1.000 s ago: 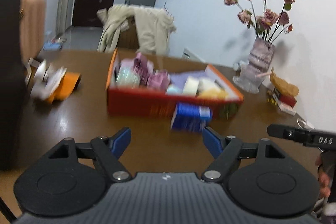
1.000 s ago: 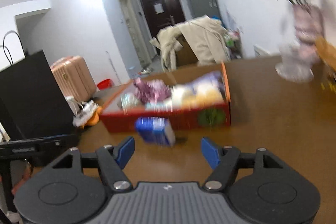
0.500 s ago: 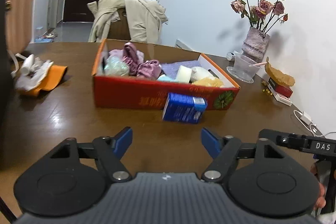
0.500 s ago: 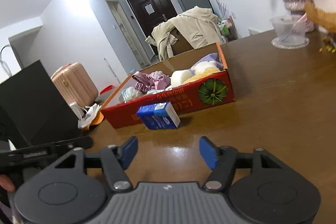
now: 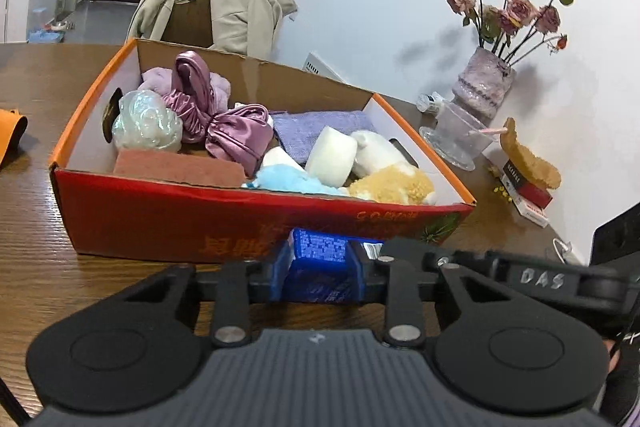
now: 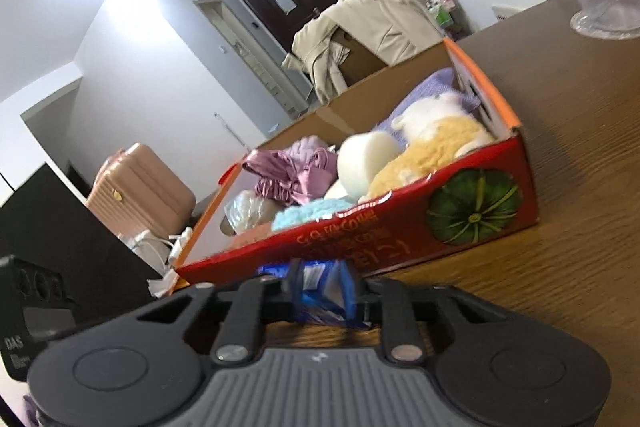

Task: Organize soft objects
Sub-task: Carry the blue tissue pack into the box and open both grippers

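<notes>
A blue tissue pack (image 5: 318,269) is sitting on a brown wooden table (image 5: 36,227), just in front of the near wall of a red cardboard box (image 5: 168,217) with orange rims. Both grippers are closing in on this pack from the near side. In the left wrist view, the left gripper (image 5: 318,275) is reaching forward with its blue fingertips (image 5: 278,273) pressing against the two sides of the pack, the jaws narrowed to the pack's width and gripping it. In the right wrist view, the right gripper (image 6: 322,293) is likewise clamping the same pack (image 6: 320,287) between its blue pads, the jaws drawn close together around it; this view is tilted and slightly blurred. The right gripper's black body is also showing at the right edge of the left view. Inside the box, soft things are lying packed together: a purple satin cloth (image 5: 224,123), an iridescent pale puff (image 5: 146,123), a pinkish sponge (image 5: 178,167), a lilac towel (image 5: 316,125), a white foam roll (image 5: 332,155), a light blue fluffy piece (image 5: 290,181) and a yellow and white plush toy (image 5: 390,183). A vase of dried pink roses (image 5: 486,83) is standing well apart, by the wall.
</notes>
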